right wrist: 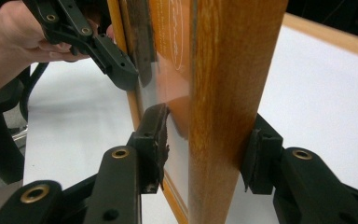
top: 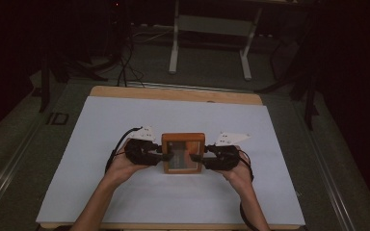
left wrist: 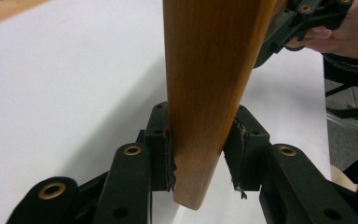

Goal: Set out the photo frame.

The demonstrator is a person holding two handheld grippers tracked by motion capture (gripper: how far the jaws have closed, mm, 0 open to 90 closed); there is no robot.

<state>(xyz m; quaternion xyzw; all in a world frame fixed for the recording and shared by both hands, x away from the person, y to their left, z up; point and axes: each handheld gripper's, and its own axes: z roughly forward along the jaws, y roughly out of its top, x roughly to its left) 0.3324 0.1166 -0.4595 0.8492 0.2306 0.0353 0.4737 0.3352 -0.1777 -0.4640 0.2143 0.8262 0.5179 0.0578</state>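
Both grippers [top: 161, 157] [top: 197, 159] are black with gold rings, grey pointy plates on top and, it seems, black cables.

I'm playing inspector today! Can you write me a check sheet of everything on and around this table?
Surface: white sheet over a wooden table, flat.
Job's things: one wooden frame with a clear pane, held between both grippers above the sheet.
Clutter: nothing seen.
Grippers: left gripper has its jaws around the frame's left edge, the left pad touching and the right pad's contact unclear; right gripper has its jaws around the right edge, the outer pad touching and the pane-side pad slightly apart.
Cables: black cable trails from the left gripper.
Surroundings: dark room, white stand, floor cables.
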